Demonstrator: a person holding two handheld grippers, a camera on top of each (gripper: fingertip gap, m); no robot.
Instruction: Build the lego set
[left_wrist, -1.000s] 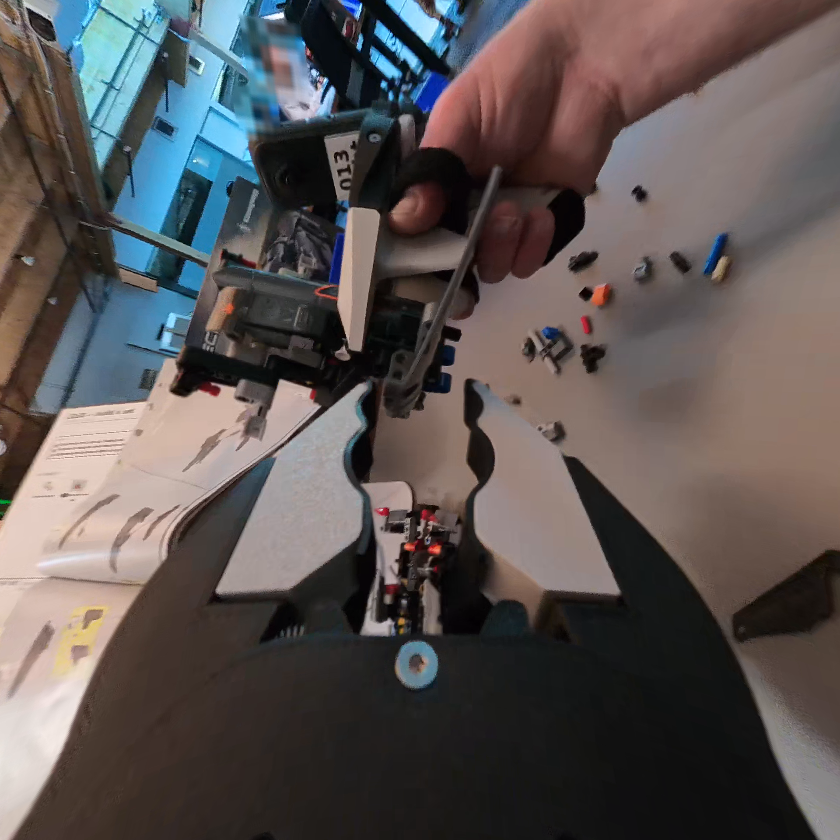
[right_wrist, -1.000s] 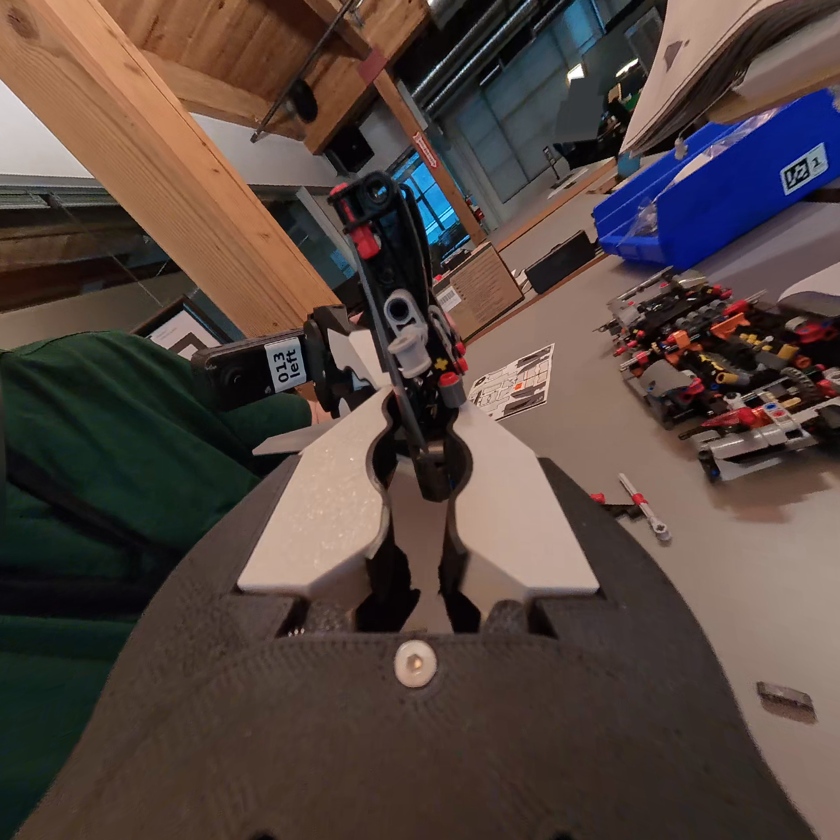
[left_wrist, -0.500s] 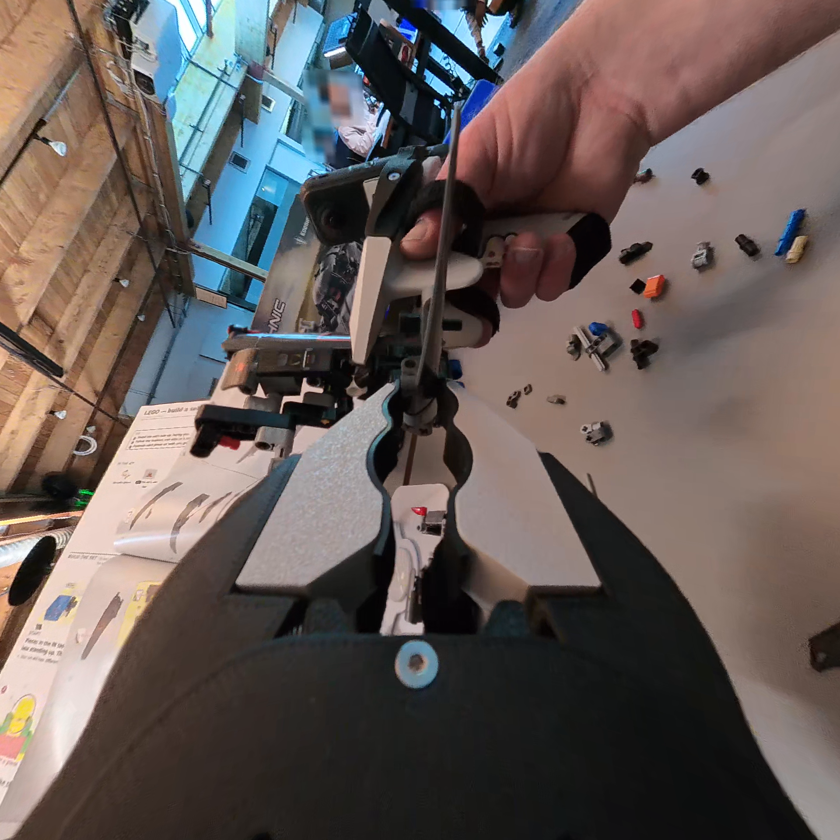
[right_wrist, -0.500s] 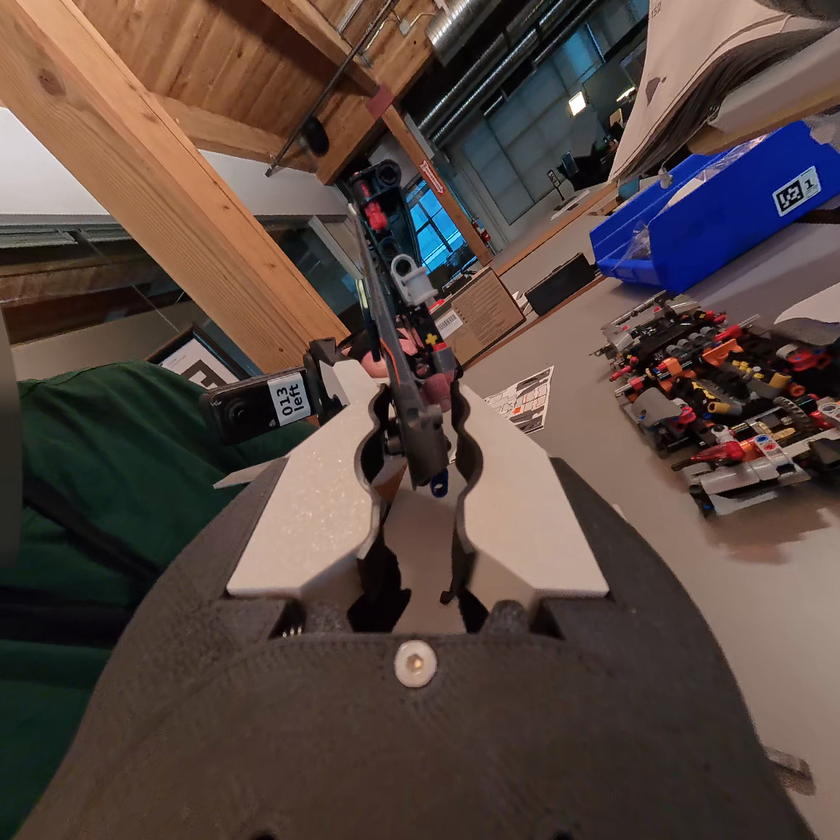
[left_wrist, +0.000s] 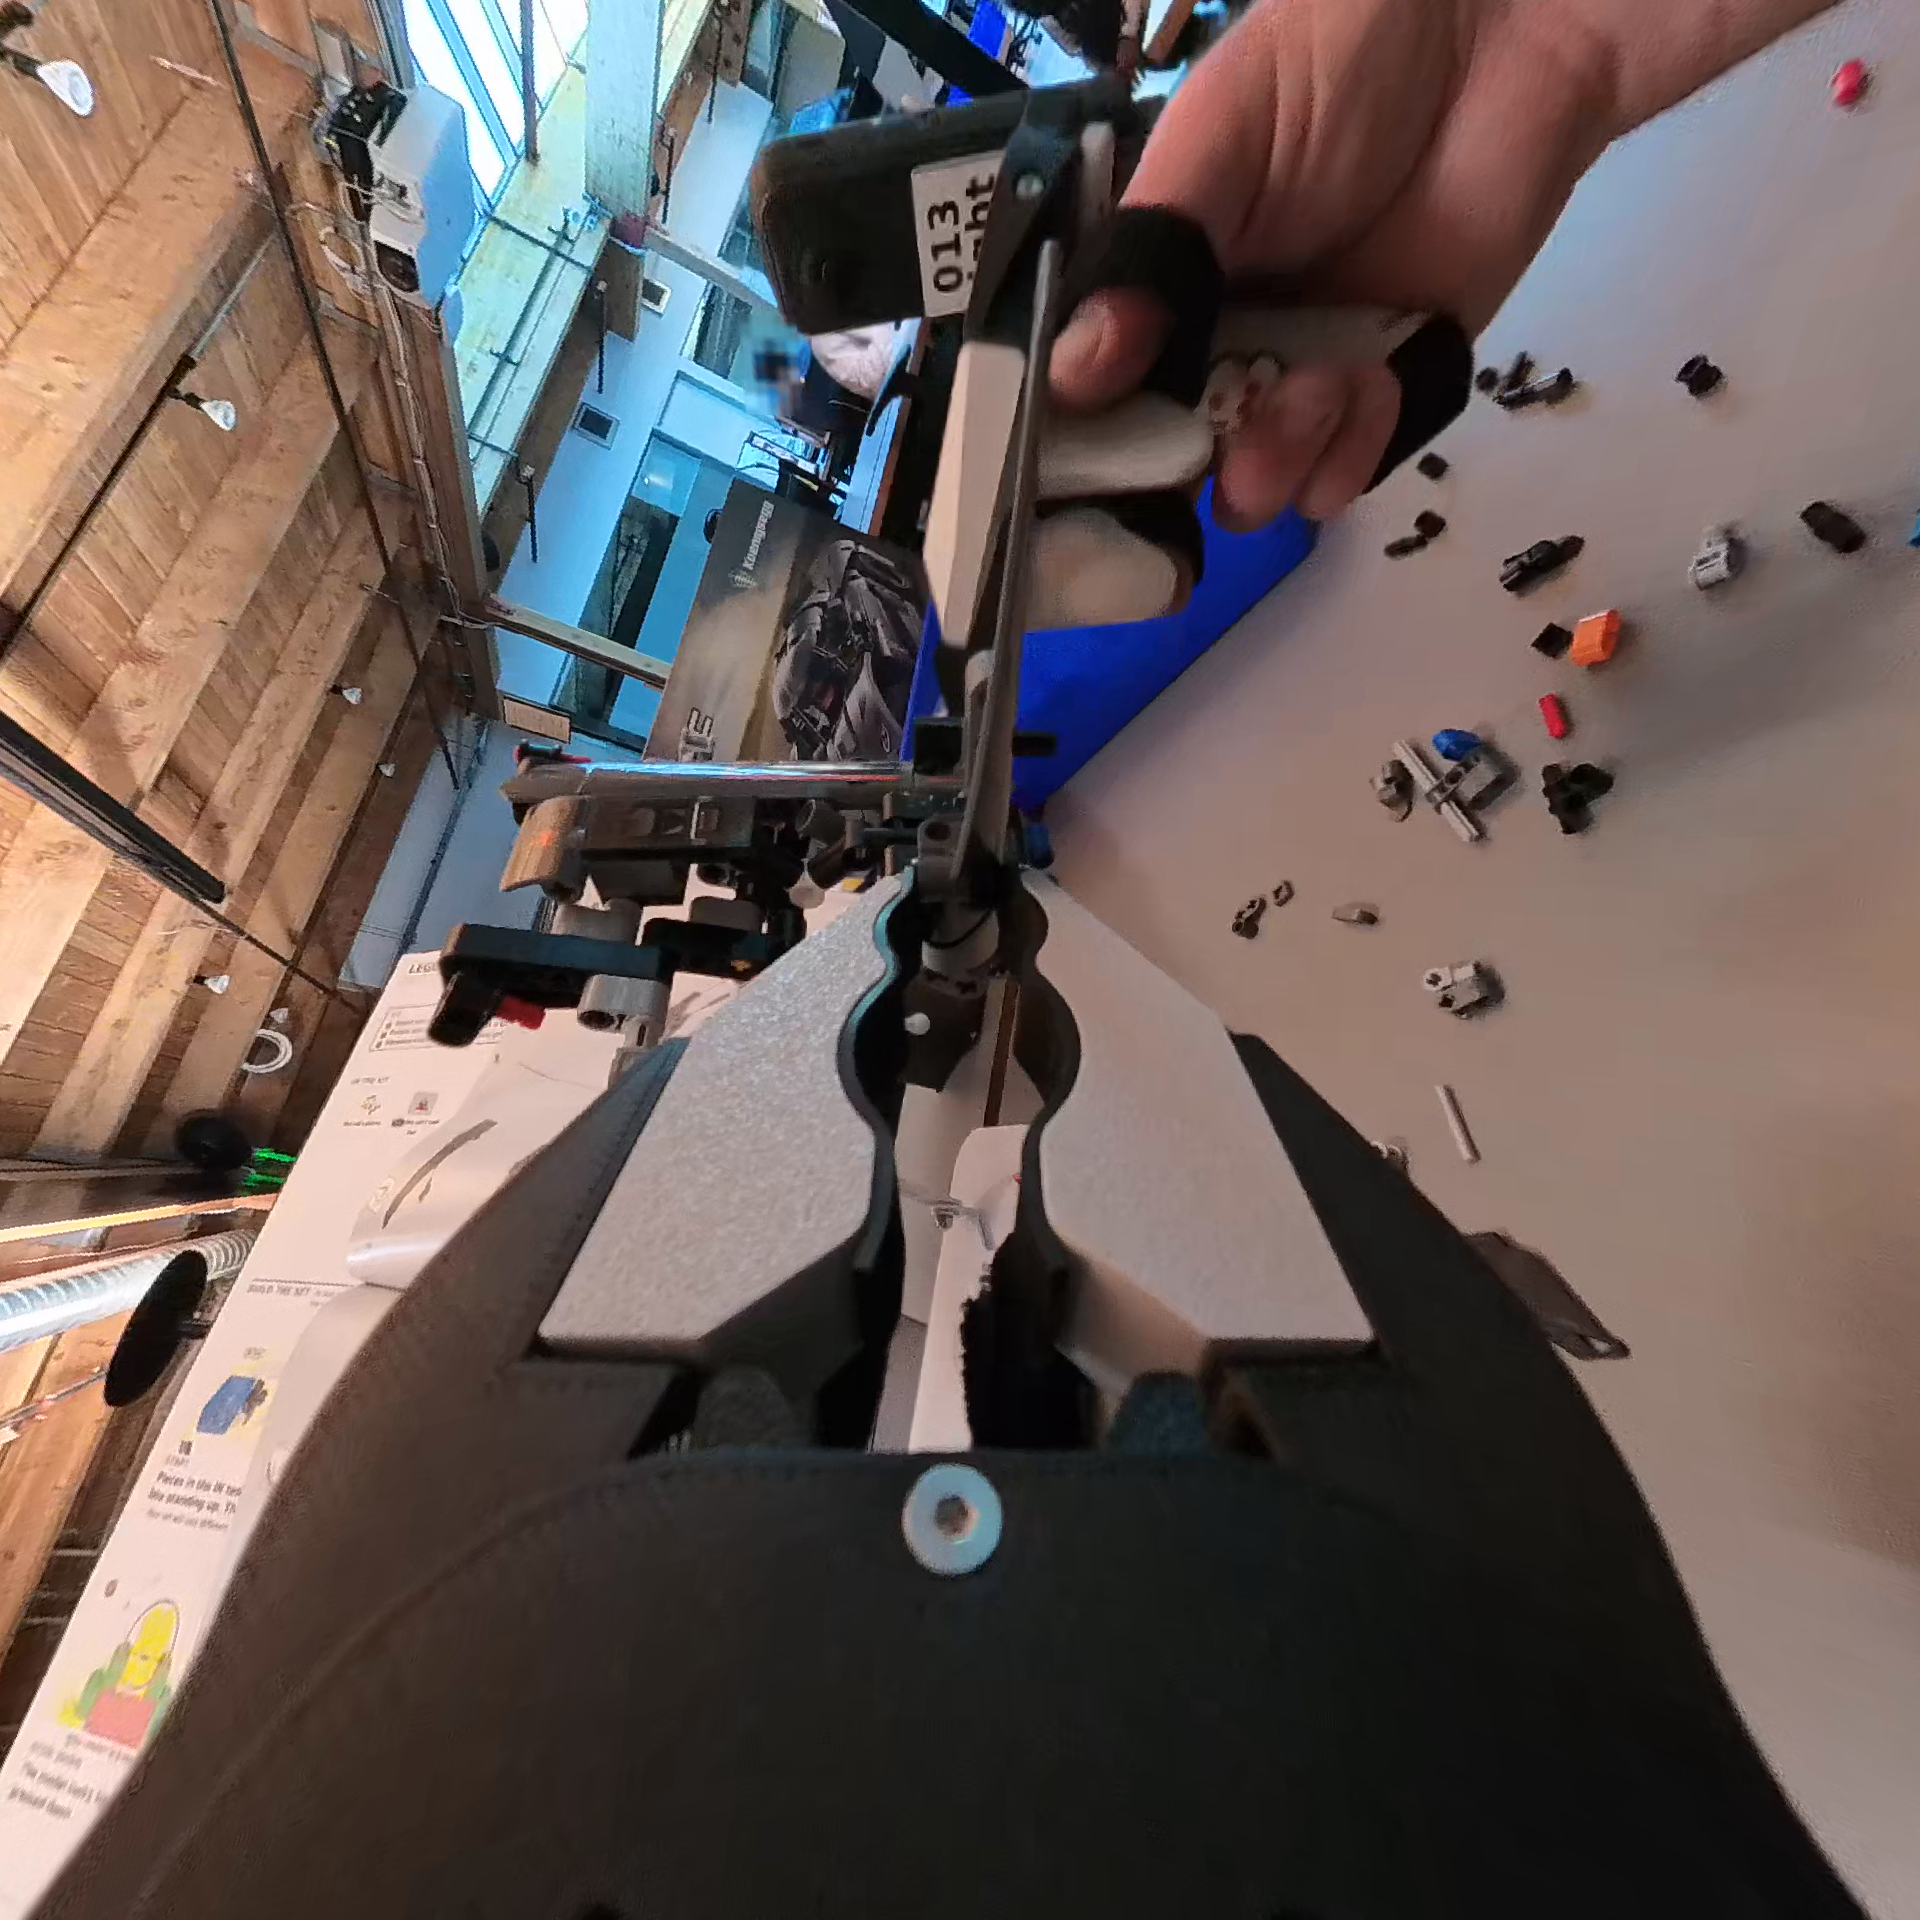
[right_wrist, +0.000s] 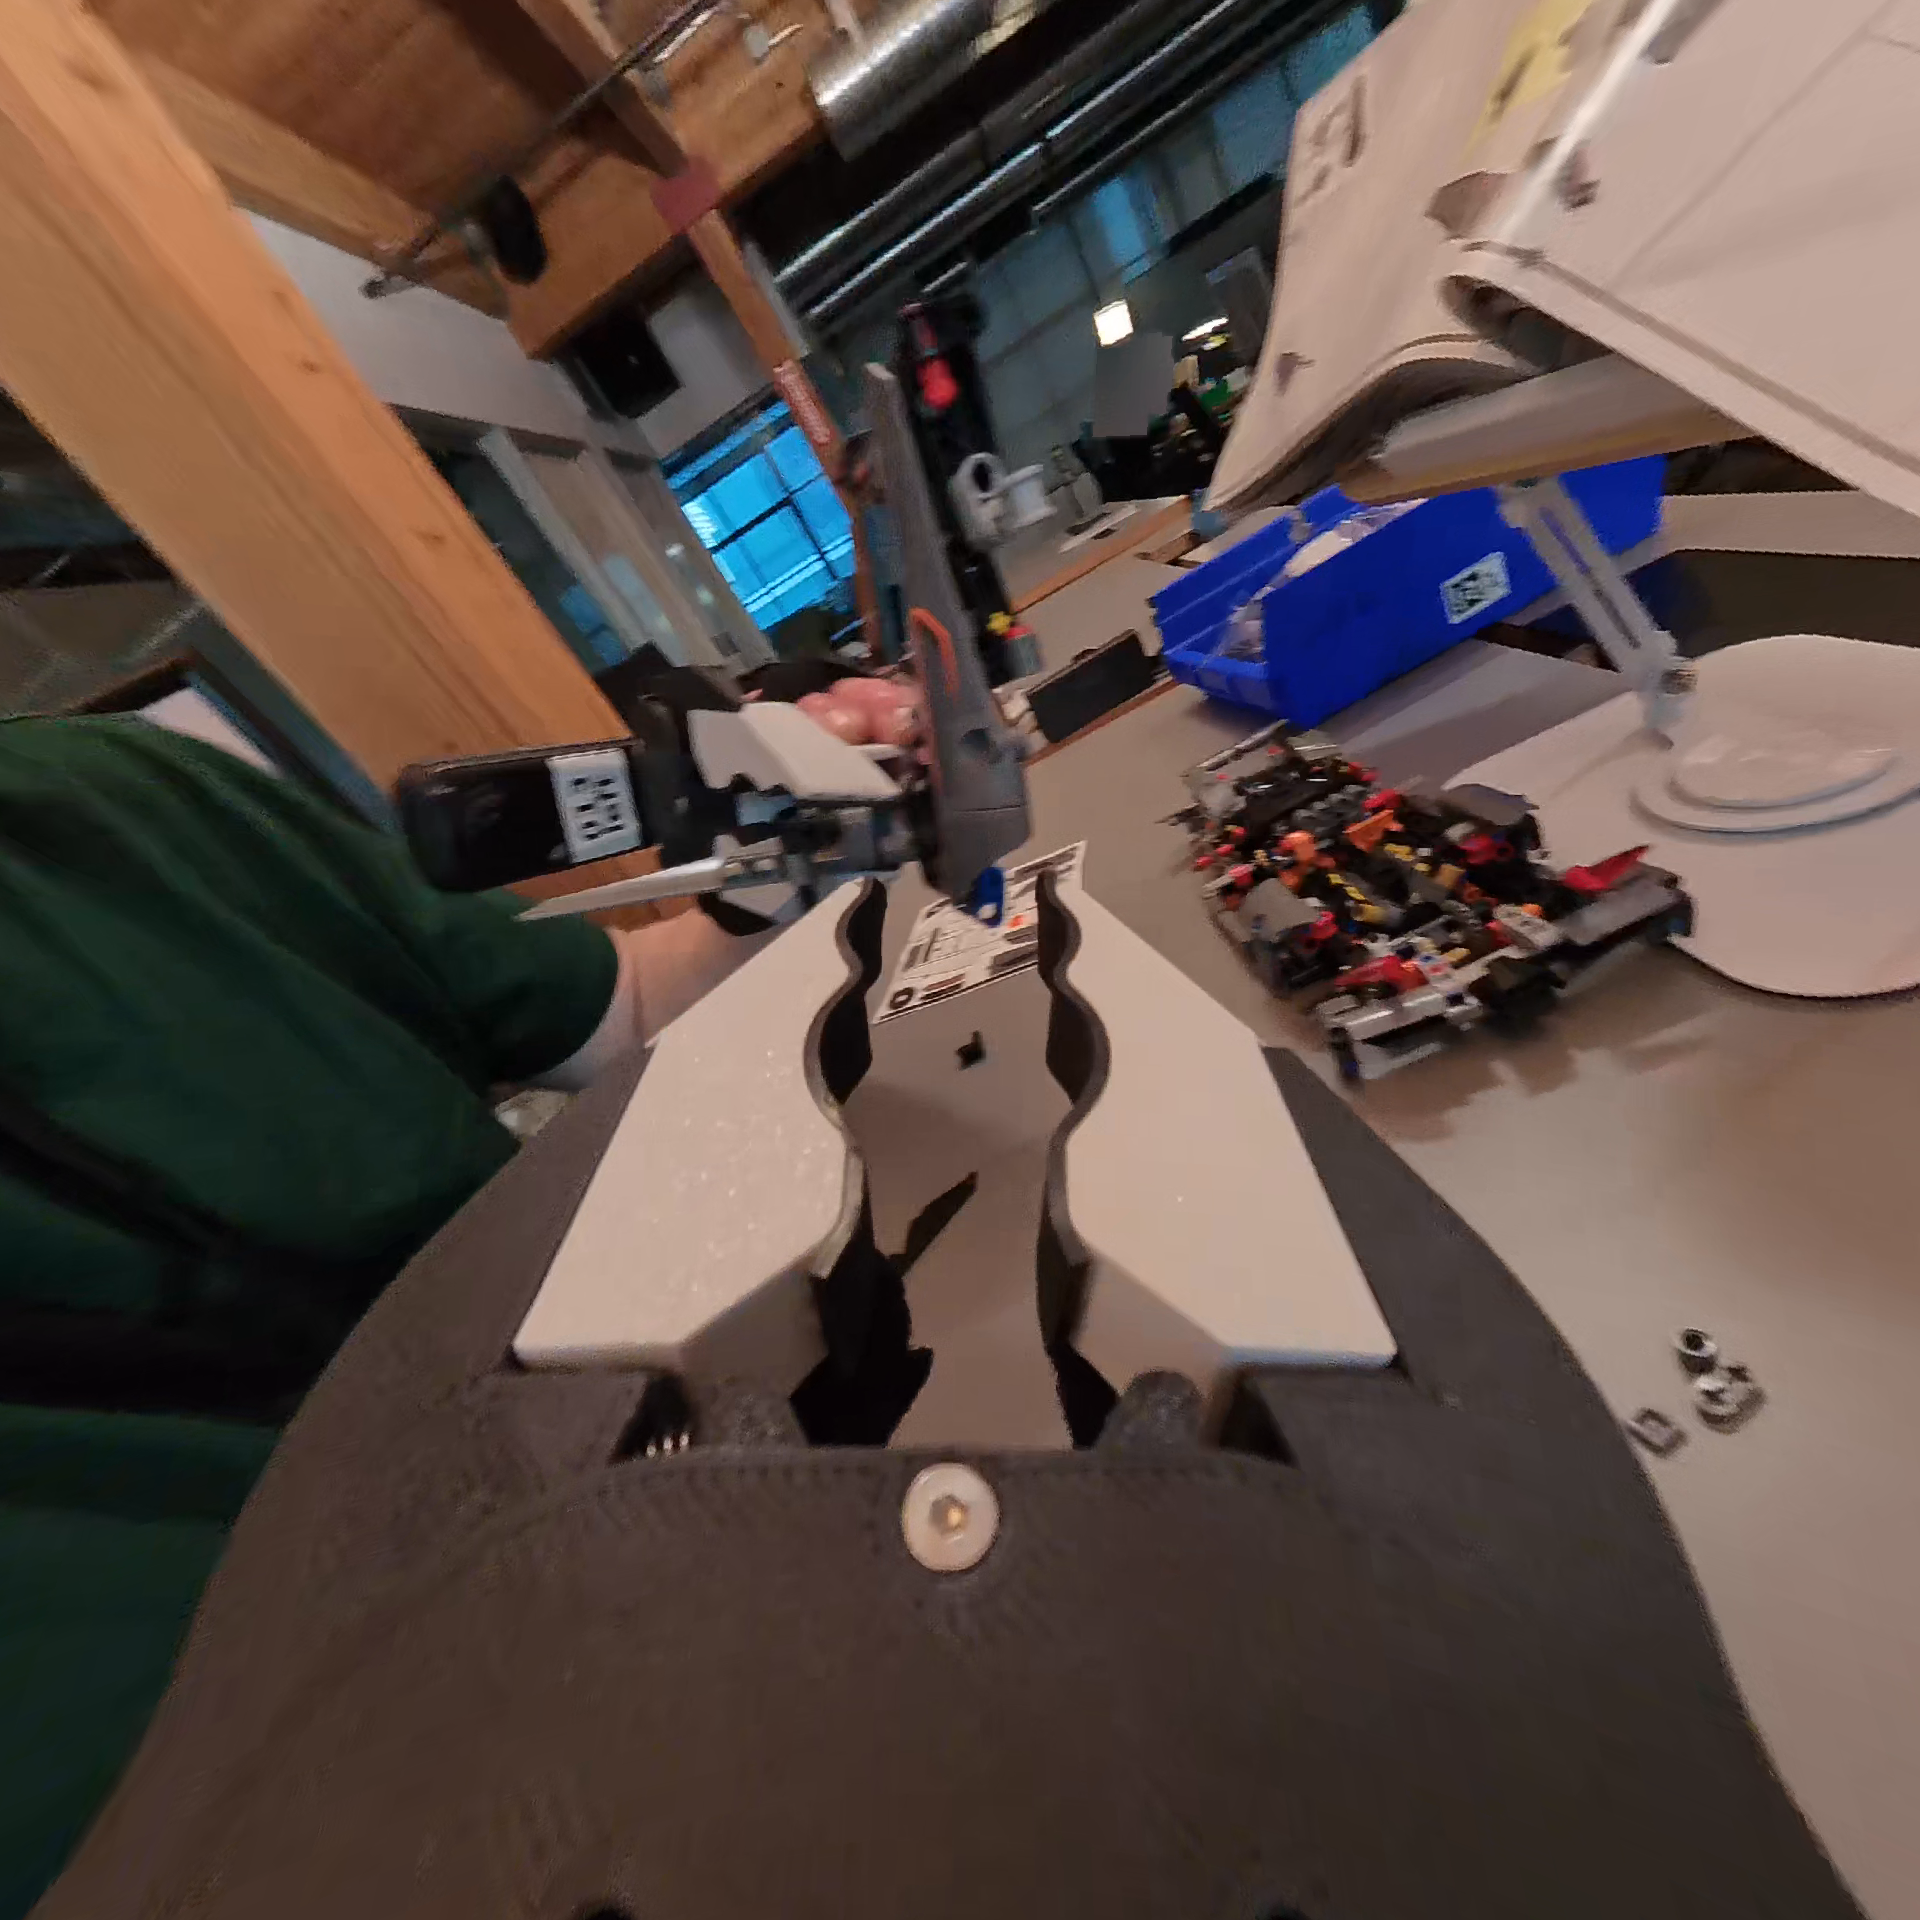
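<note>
A dark grey and black lego sub-assembly (left_wrist: 665, 821) with red pins is clamped between the fingertips of my left gripper (left_wrist: 961, 925), which is shut on it above the table. In the right wrist view the same sub-assembly (right_wrist: 956, 727) stands upright, edge-on, with a blue pin at its bottom. My right gripper (right_wrist: 958, 904) is open and empty, its tips just short of that blue pin. My left gripper (right_wrist: 894, 821) comes in from the left there. My right gripper (left_wrist: 966, 665), held by a hand, hangs above the sub-assembly in the left wrist view.
Loose small lego parts (left_wrist: 1455, 779) lie scattered on the grey table (left_wrist: 1662, 1039). An instruction booklet (left_wrist: 312, 1351) and the set's box (left_wrist: 800, 644) are at the left. A larger built model (right_wrist: 1434, 894), a sticker sheet (right_wrist: 966, 935), a blue bin (right_wrist: 1351, 623) and a booklet on a stand (right_wrist: 1558, 260) are ahead of the right gripper.
My left gripper closed on the sub-assembly that my right gripper held. My right gripper has opened, let go and drawn back from it.
</note>
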